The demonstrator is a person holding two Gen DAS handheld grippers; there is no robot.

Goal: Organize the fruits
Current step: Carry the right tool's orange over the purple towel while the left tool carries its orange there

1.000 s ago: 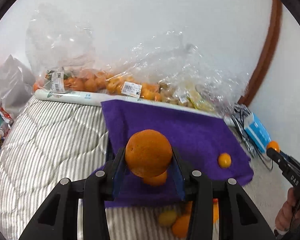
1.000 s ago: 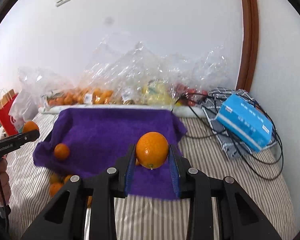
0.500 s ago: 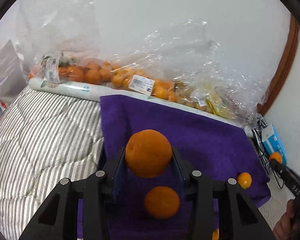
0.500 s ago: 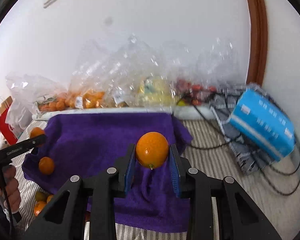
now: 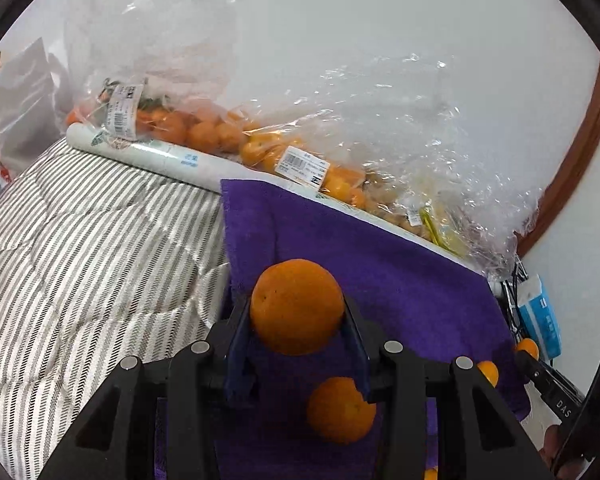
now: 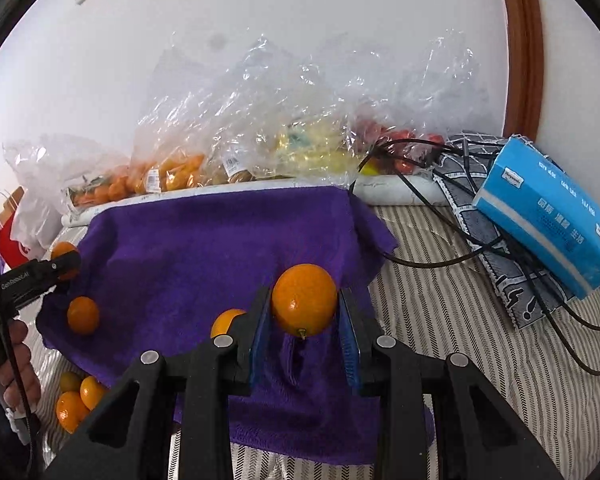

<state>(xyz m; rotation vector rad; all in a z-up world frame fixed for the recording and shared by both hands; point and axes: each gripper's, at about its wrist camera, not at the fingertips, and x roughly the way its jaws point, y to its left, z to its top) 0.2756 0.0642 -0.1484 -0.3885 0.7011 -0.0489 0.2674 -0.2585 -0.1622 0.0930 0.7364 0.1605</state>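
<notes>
My left gripper (image 5: 296, 320) is shut on a large orange (image 5: 296, 306) and holds it above the purple towel (image 5: 380, 272). A second orange (image 5: 340, 410) lies on the towel just below it. My right gripper (image 6: 304, 316) is shut on a smaller orange (image 6: 304, 298) above the towel's (image 6: 204, 248) right part. Two oranges lie on the towel in the right wrist view, one at the left (image 6: 83, 315) and one beside the left finger (image 6: 226, 322). The left gripper (image 6: 60, 266) shows there at the towel's left edge.
Clear plastic bags of fruit (image 5: 228, 136) line the white wall, behind a white roll (image 5: 172, 160). A blue tissue box (image 6: 548, 216) and black cables (image 6: 440, 256) lie right of the towel. Loose oranges (image 6: 76, 398) sit on the striped bedding (image 5: 80, 248) at the towel's front left.
Both grippers moved forward over the towel, still holding their oranges. In the left wrist view the lying orange has dropped lower and to the right.
</notes>
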